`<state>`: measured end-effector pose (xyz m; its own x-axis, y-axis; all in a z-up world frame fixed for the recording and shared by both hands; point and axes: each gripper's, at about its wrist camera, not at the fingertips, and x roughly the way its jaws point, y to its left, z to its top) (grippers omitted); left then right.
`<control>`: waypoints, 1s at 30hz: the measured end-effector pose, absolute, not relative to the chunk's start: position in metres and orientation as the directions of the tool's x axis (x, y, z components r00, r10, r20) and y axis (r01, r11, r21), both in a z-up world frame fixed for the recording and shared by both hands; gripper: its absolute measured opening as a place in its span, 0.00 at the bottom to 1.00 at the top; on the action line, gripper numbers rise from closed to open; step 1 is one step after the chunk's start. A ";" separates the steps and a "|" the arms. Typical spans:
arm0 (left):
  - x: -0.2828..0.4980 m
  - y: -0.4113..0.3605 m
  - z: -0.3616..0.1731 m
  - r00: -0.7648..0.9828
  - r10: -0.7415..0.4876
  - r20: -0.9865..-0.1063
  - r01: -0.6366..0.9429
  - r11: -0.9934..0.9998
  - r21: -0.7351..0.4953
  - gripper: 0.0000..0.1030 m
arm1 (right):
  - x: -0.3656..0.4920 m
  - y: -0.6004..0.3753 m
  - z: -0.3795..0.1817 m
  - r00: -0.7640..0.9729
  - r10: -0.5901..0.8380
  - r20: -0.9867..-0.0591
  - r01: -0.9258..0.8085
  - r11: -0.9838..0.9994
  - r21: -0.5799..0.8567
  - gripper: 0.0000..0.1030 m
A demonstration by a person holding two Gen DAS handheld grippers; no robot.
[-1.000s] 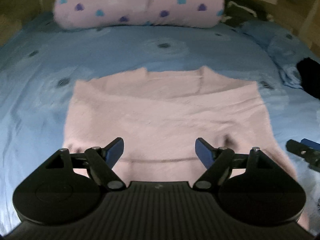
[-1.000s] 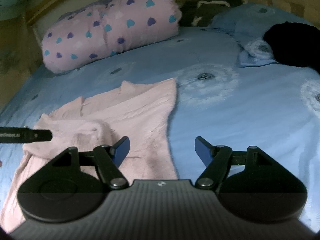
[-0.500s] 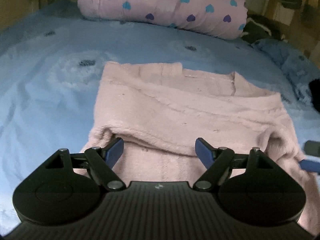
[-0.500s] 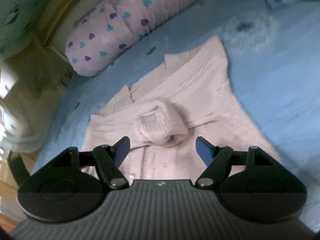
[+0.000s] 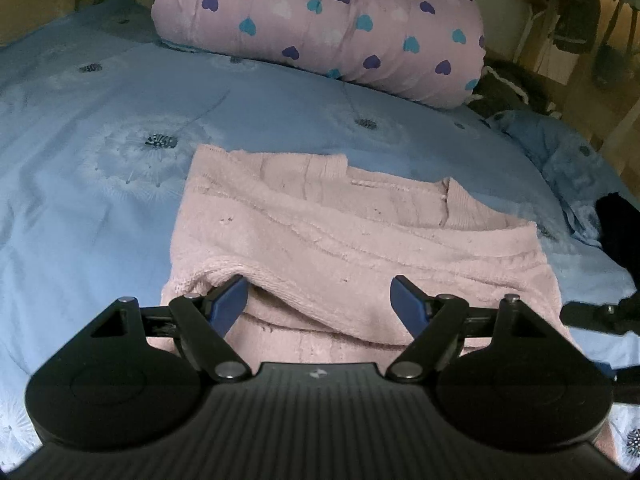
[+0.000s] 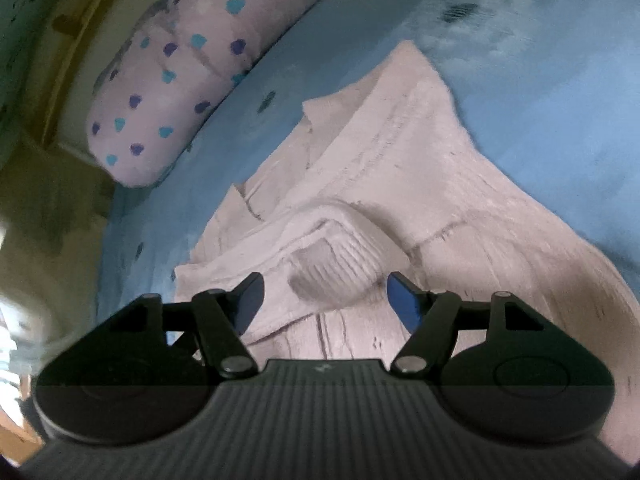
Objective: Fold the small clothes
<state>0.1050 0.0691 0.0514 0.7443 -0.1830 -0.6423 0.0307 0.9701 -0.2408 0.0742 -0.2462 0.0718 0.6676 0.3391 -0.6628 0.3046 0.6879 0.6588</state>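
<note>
Both cameras sit closer and lower over the sweater than a second ago: back then the left view showed it flat, now a folded layer lies across it. Blue bed (image 5: 100,184) carries everything, with the heart-print bedding roll (image 5: 320,20) at the far end. Pink sweater (image 5: 320,240) lies mid-bed, collar toward the roll, a sleeve laid across the body with its cuff (image 6: 332,264) bulging up in the right view. Step looks like sleeves-in done, body fold pending, so maybe halfway. Left gripper (image 5: 318,300) is spread wide, holding nothing, its left finger tucked against the folded edge. Right gripper (image 6: 324,300) is also spread and empty, cuff framed between its fingers. Next move probably needs each gripper to pinch a near corner, then carry the hem toward the collar without dragging the sleeve loose.
</note>
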 end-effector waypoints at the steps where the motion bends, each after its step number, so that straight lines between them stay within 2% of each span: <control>1: 0.105 0.068 0.051 0.746 -0.181 -0.640 0.032 0.971 -0.238 0.80 | 0.070 -0.247 0.071 0.669 0.334 -0.664 0.321 0.676 0.664 0.69; 3: 0.105 0.067 0.049 0.751 -0.172 -0.638 0.034 0.974 -0.223 0.80 | 0.067 -0.246 0.068 0.669 0.329 -0.666 0.339 0.663 0.668 0.67; 5: 0.105 0.066 0.049 0.753 -0.160 -0.638 0.031 0.978 -0.208 0.80 | 0.071 -0.245 0.068 0.681 0.310 -0.663 0.335 0.673 0.659 0.54; 10: 0.100 0.069 0.059 0.766 -0.186 -0.616 0.043 0.970 -0.240 0.80 | 0.092 -0.244 0.063 0.669 0.329 -0.667 0.335 0.667 0.665 0.50; 12: 0.097 0.070 0.063 0.776 -0.192 -0.601 0.049 0.968 -0.246 0.80 | 0.099 -0.244 0.058 0.657 0.345 -0.670 0.341 0.657 0.673 0.39; 14: 0.096 0.072 0.064 0.782 -0.193 -0.593 0.052 0.968 -0.246 0.80 | 0.108 -0.245 0.057 0.668 0.339 -0.663 0.318 0.675 0.666 0.19; 15: 0.096 0.073 0.065 0.784 -0.189 -0.591 0.049 0.968 -0.246 0.80 | 0.113 -0.247 0.058 0.674 0.344 -0.654 0.297 0.684 0.666 0.17; 20: 0.103 0.081 0.059 0.773 -0.166 -0.613 0.004 0.966 -0.257 0.80 | 0.133 -0.272 0.071 0.681 0.461 -0.569 0.118 0.698 0.706 0.13; 22: 0.107 0.083 0.055 0.762 -0.160 -0.628 -0.006 0.967 -0.254 0.80 | 0.141 -0.283 0.079 0.676 0.420 -0.606 0.066 0.784 0.617 0.13; 25: 0.109 0.080 0.051 0.753 -0.150 -0.640 -0.004 0.972 -0.234 0.80 | 0.153 -0.286 0.079 0.667 0.225 -0.711 0.038 0.942 0.334 0.16; 26: 0.110 0.078 0.050 0.752 -0.144 -0.644 -0.002 0.975 -0.221 0.80 | 0.155 -0.288 0.076 0.659 0.182 -0.730 0.043 0.959 0.278 0.16; 28: 0.110 0.075 0.048 0.750 -0.135 -0.648 0.000 0.979 -0.205 0.80 | 0.150 -0.295 0.073 0.667 0.155 -0.729 0.064 0.962 0.264 0.16; 30: 0.111 0.074 0.046 0.748 -0.129 -0.651 -0.002 0.980 -0.197 0.80 | 0.134 -0.302 0.076 0.699 0.207 -0.685 0.045 0.943 0.330 0.16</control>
